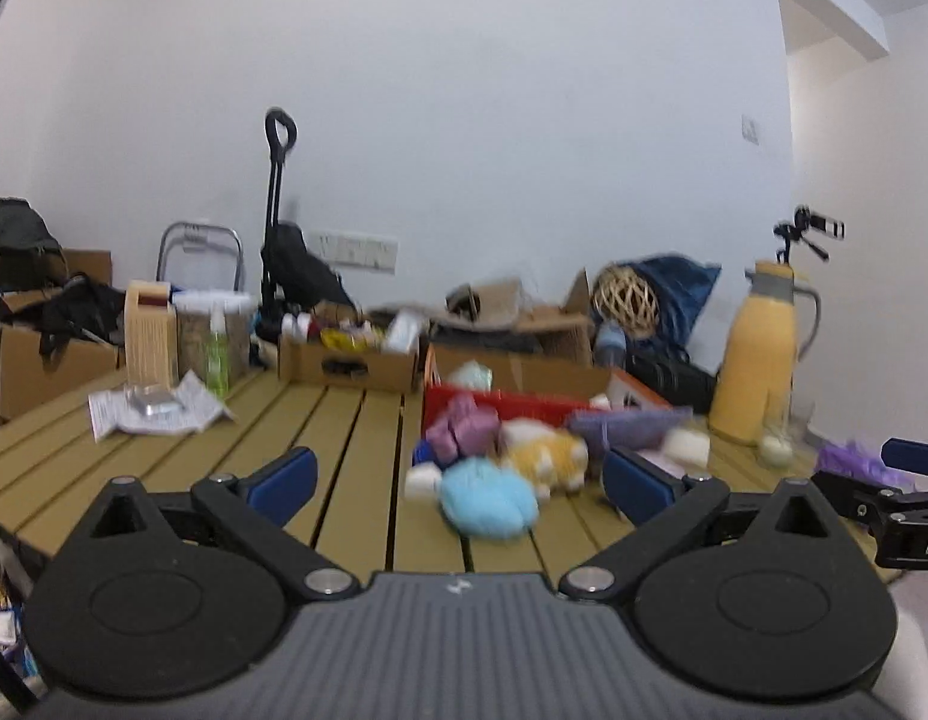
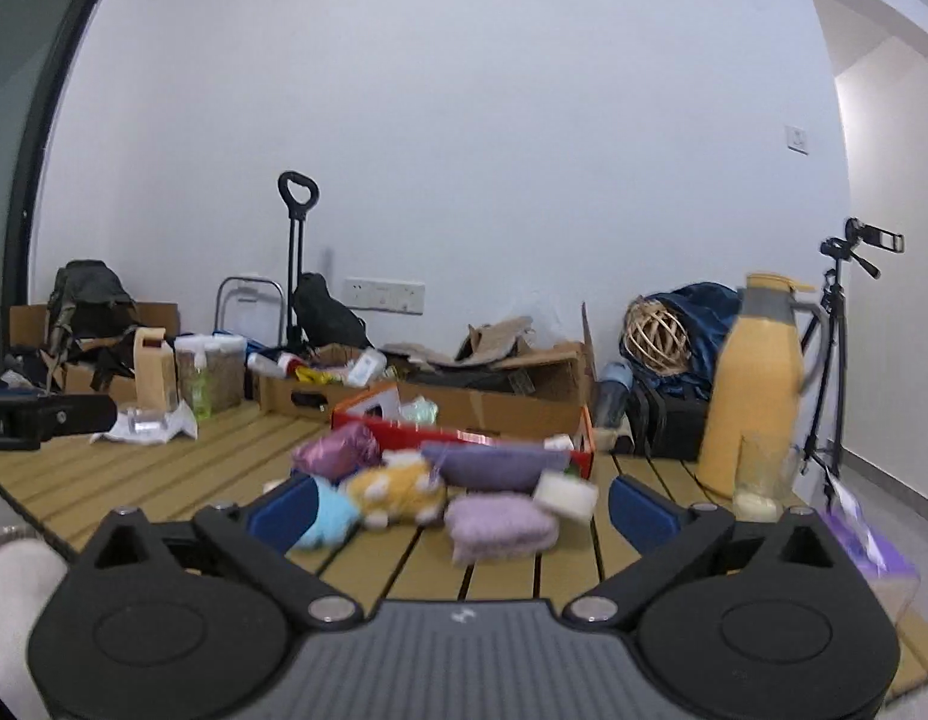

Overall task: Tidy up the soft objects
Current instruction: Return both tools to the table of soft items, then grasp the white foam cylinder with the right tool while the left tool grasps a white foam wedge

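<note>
A pile of soft things lies on the slatted wooden table [image 1: 344, 480] in front of a red bin [image 1: 511, 405]: a light blue plush [image 1: 487, 498], a yellow and white plush [image 1: 547, 456], a pink-purple bundle [image 1: 464, 429], a purple cushion [image 1: 625, 423] and a white roll [image 1: 685, 444]. In the right wrist view the same pile shows, with a lilac folded cloth [image 2: 499, 525], the yellow plush [image 2: 398, 489] and the red bin [image 2: 464, 438]. My left gripper [image 1: 461, 477] is open and empty, short of the pile. My right gripper [image 2: 461, 507] is open and empty, also short of it.
A yellow thermos jug [image 1: 757, 360] and a small glass [image 1: 775, 438] stand at the right of the table. Cardboard boxes [image 1: 350, 360], a green bottle [image 1: 216, 354], a wooden grater box [image 1: 149, 336] and papers [image 1: 152, 411] stand at the back left. A tripod [image 2: 835, 324] stands at right.
</note>
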### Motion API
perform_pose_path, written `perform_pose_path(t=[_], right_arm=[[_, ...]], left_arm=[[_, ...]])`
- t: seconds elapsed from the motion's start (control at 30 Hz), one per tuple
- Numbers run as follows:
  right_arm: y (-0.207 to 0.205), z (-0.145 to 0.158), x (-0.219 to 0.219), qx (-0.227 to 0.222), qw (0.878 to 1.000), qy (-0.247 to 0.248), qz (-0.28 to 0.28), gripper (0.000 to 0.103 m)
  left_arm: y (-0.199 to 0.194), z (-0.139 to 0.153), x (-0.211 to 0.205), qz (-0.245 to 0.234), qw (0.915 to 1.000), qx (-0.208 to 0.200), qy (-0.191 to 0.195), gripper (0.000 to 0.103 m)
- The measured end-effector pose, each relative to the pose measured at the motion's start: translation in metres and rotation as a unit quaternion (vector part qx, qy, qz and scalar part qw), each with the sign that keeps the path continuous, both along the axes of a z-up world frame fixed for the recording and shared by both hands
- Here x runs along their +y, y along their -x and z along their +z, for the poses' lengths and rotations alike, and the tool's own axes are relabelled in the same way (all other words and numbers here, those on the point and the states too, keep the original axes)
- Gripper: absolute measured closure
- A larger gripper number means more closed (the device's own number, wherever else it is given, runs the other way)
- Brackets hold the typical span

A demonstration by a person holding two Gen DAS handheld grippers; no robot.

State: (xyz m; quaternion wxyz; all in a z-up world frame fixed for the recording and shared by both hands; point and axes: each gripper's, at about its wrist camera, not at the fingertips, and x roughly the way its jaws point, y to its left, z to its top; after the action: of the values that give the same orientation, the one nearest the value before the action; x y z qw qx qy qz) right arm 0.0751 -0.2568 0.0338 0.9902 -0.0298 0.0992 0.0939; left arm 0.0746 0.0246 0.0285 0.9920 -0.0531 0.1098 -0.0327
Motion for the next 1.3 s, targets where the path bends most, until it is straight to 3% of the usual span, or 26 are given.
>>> perform_pose_path(t=[0.17,0.47,0.63,0.8,0.97,1.1,1.2,1.3], right_arm=[[0.009,-0.02,0.004,0.019,0.999,-0.025,0.006,0.0],[-0.017,-0.041,0.006,0.055,0.997,-0.054,-0.003,0.0],[-0.042,-0.05,0.005,0.076,0.995,-0.059,0.0,0.003],[-0.077,-0.056,0.011,0.103,0.992,-0.067,0.011,0.011],[-0.12,-0.054,0.013,0.108,0.992,-0.064,0.005,0.015],[-0.155,-0.049,0.0,0.099,0.993,-0.059,-0.022,0.016],[-0.183,-0.045,-0.017,0.094,0.993,-0.061,-0.043,0.016],[-0.215,-0.046,-0.031,0.105,0.991,-0.058,-0.06,0.016]], left_arm=[[-0.003,-0.01,-0.001,-0.007,0.9998,-0.004,-0.019,0.0],[-0.029,-0.029,-0.014,-0.008,0.9988,0.014,-0.047,0.0],[-0.063,-0.04,-0.018,-0.002,0.9972,0.048,-0.058,0.0],[-0.106,-0.047,-0.004,0.012,0.9955,0.088,-0.034,0.0],[-0.144,-0.047,0.008,0.016,0.9946,0.097,-0.032,0.0],[-0.187,-0.046,0.017,0.028,0.9926,0.11,-0.044,0.011],[-0.225,-0.049,0.022,0.027,0.9888,0.144,-0.031,0.024],[-0.258,-0.059,0.023,0.01,0.9839,0.177,-0.019,0.025]])
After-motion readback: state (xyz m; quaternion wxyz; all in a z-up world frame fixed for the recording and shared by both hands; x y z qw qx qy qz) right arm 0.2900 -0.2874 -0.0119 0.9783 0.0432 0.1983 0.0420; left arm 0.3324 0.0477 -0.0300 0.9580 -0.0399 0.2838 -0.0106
